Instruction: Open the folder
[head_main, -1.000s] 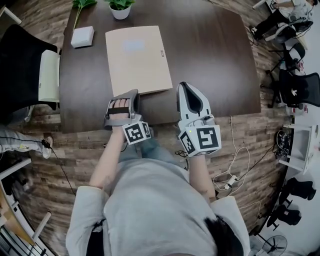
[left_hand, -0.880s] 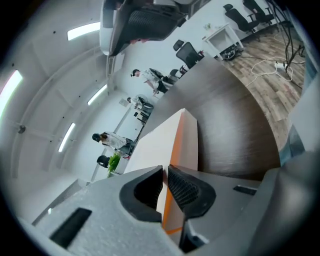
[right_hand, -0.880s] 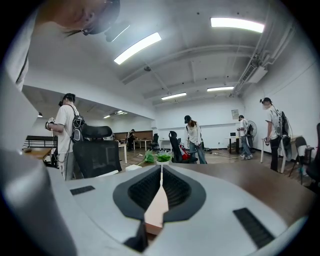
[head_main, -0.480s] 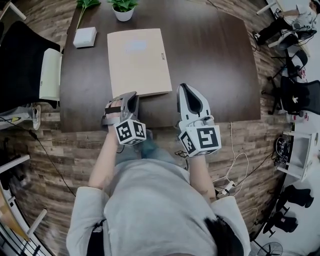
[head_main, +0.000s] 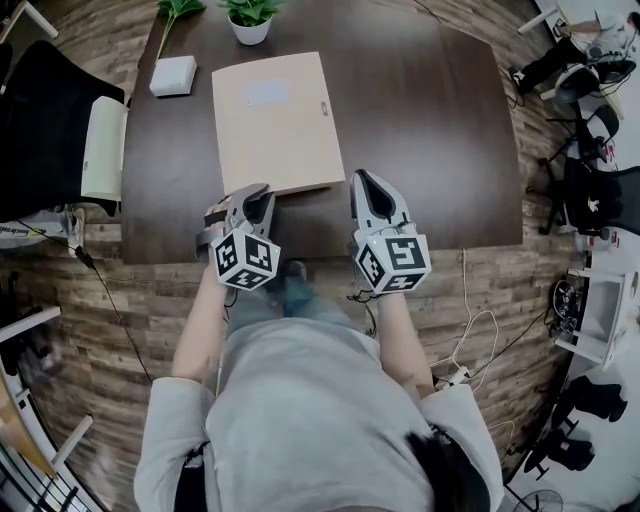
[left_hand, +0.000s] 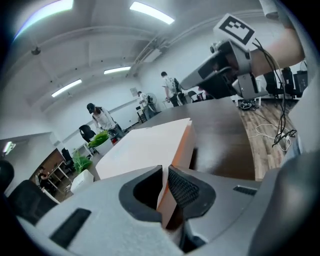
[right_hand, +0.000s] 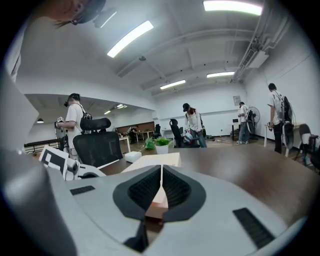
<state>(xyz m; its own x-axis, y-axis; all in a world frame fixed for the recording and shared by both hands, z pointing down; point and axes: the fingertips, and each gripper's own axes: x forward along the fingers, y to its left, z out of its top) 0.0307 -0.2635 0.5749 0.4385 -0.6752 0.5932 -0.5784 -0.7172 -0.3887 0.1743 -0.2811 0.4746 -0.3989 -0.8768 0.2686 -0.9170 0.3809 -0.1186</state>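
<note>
A tan folder (head_main: 275, 115) lies closed on the dark table (head_main: 440, 140), its near edge toward me. My left gripper (head_main: 255, 193) is at the folder's near left corner. In the left gripper view its jaws (left_hand: 165, 172) have just been closing and now pinch the thin edge of that corner of the folder (left_hand: 145, 147). My right gripper (head_main: 366, 181) hovers just right of the near right corner. Its jaws (right_hand: 161, 186) are shut tip to tip with nothing between them, and the folder (right_hand: 155, 160) lies just beyond.
A white box (head_main: 172, 75) and a potted plant (head_main: 250, 20) stand at the table's far left. A black chair (head_main: 50, 130) stands at the table's left side. Several people stand in the room behind. The table's near edge runs under both grippers.
The left gripper has rolled on the spot, its marker cube turning toward me. The right gripper has sunk toward the table. The folder has not moved.
</note>
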